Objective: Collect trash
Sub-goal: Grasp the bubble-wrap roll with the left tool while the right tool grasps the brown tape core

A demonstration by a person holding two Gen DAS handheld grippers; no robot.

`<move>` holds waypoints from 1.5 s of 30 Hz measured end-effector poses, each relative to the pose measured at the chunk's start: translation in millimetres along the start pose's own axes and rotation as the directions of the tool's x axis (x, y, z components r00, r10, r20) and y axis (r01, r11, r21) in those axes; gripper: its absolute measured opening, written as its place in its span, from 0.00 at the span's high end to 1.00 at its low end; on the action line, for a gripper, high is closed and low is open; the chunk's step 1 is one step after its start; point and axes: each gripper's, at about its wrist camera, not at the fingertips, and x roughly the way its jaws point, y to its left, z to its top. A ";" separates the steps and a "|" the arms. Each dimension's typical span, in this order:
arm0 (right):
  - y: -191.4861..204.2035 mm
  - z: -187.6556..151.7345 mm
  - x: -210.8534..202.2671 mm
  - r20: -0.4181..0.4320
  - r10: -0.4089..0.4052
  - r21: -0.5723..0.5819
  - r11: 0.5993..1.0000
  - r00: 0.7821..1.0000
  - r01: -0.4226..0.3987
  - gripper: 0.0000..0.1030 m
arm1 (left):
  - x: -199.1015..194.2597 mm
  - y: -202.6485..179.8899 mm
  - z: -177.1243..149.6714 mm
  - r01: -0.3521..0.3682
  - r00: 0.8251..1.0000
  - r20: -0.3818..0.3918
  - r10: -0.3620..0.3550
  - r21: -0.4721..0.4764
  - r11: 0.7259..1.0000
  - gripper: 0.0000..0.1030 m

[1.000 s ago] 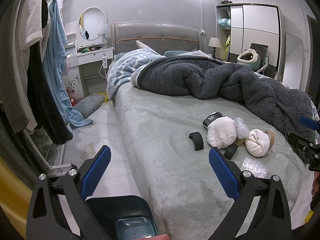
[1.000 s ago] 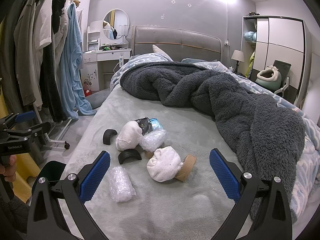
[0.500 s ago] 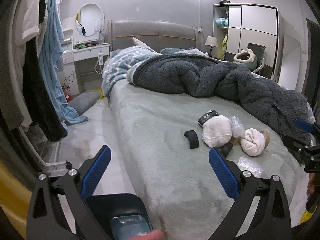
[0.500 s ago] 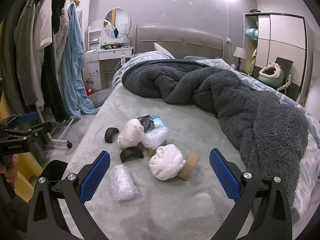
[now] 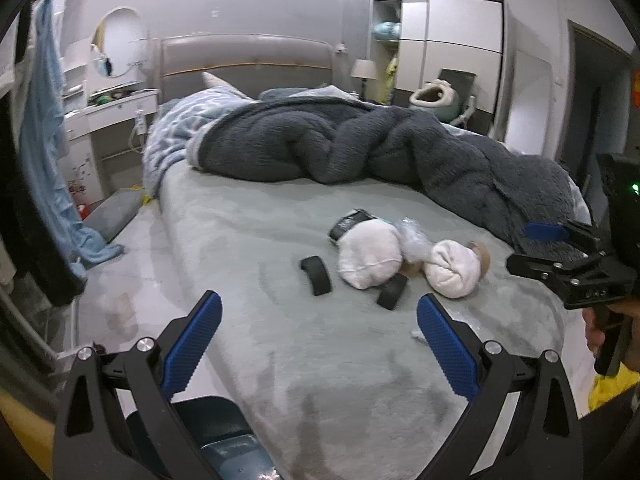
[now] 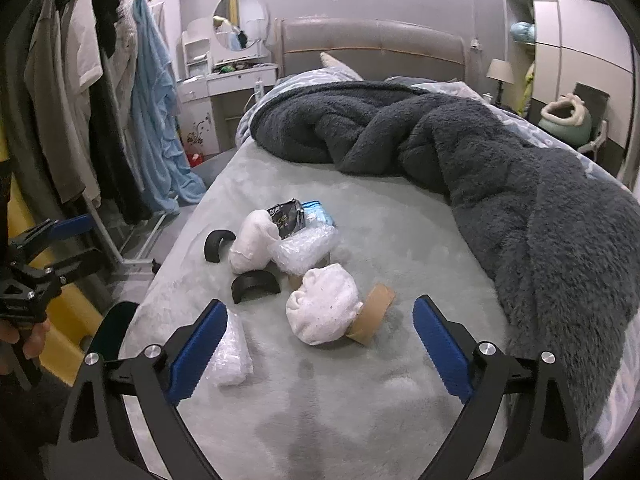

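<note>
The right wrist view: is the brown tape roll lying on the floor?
No, the brown tape roll lies on the bed, tucked against a white cloth bundle.

Bare bed (image 6: 400, 240) lies open between the trash pile (image 6: 296, 264) and the blanket (image 6: 540, 208), which walls off the right side and head. In front of the pile the sheet is free, save a plastic wad (image 6: 230, 356) just beside the right gripper's (image 6: 316, 344) left finger. Clothes (image 6: 80, 100) crowd the floor aisle left of the bed, a bin (image 5: 216, 436) below its corner.

Plush matt bed cover (image 6: 360, 392), fluffy blanket (image 6: 540, 208), crinkly glossy plastic wrap (image 6: 230, 356)
</note>
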 end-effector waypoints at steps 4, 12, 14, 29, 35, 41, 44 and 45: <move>-1.7 1.5 11.6 -0.038 0.039 -0.010 0.999 0.998 -0.040 0.21 | 9.4 -8.4 2.0 0.079 0.997 -0.022 -0.078 0.028 0.996 0.04; -13.5 3.8 24.0 -0.078 0.074 0.009 0.997 0.994 -0.074 0.28 | 32.2 -27.1 -3.1 0.226 0.972 -0.090 -0.217 0.096 0.969 0.05; -20.9 4.9 25.3 -0.080 0.081 0.039 0.996 0.993 -0.078 0.31 | 38.4 -30.8 -4.0 0.275 0.958 -0.108 -0.266 0.083 0.958 0.06; -70.3 -5.9 39.8 -0.087 0.138 0.313 0.944 0.987 -0.105 0.52 | 70.6 -71.4 -19.9 0.367 0.918 -0.205 -0.338 0.124 0.922 0.13; -84.6 -11.7 52.1 -0.085 0.181 0.419 0.899 0.980 -0.129 0.60 | 88.4 -76.5 -21.6 0.370 0.910 -0.240 -0.337 0.109 0.923 0.17; -91.3 -15.3 58.3 -0.070 0.226 0.472 0.866 0.972 -0.168 0.68 | 103.9 -81.0 -25.3 0.398 0.888 -0.280 -0.364 0.072 0.915 0.29; -93.2 -17.5 57.8 -0.058 0.251 0.490 0.851 0.966 -0.192 0.77 | 106.9 -85.3 -26.1 0.413 0.879 -0.286 -0.381 0.058 0.909 0.35; -93.8 -17.8 58.0 -0.056 0.255 0.493 0.848 0.965 -0.196 0.77 | 106.8 -86.6 -26.7 0.415 0.878 -0.285 -0.384 0.055 0.908 0.35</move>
